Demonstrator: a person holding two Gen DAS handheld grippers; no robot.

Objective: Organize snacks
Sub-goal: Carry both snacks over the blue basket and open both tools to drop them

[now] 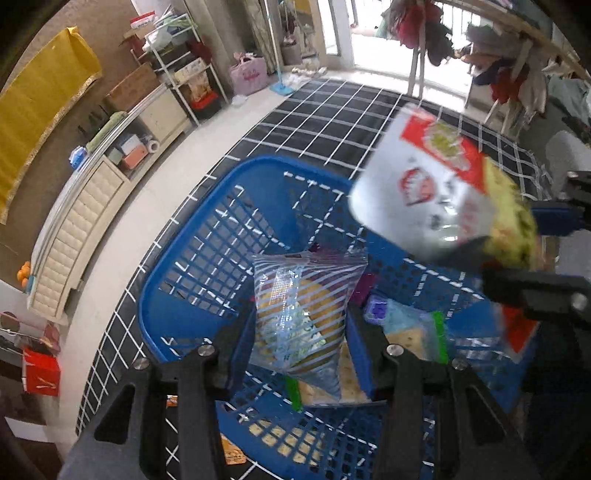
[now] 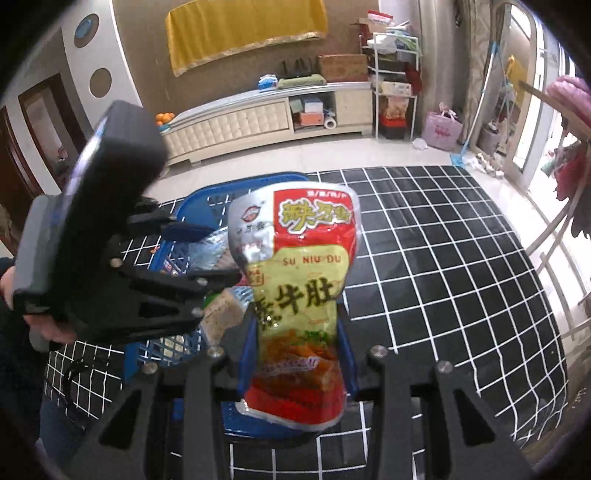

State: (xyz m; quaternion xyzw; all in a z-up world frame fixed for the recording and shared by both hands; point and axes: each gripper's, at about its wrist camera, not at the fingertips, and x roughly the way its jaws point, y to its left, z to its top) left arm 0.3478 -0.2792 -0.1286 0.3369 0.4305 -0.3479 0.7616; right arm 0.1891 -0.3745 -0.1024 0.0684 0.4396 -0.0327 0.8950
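floor: pale tiles [image 2: 388, 151] | cream TV cabinet [image 2: 258, 114] | yellow wall cloth [image 2: 243, 29]

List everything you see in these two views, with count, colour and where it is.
Striped snack packet: one, clear with pale blue stripes, between the left gripper's fingers over the basket.
Red and yellow snack pouch: one, upright between the right gripper's fingers.
Basket: one, blue lattice plastic, on the tablecloth.
Cracker packets: at least two, clear with green ends, inside the basket.
Tablecloth: one, black with a white grid, under the basket.
TV cabinet: one, cream, along the far wall.
Yellow cloth: one, hanging on the wall.
Pink bag: one, on the floor.
Left gripper: one, black, blue fingers.
Right gripper: one, black, blue fingers.
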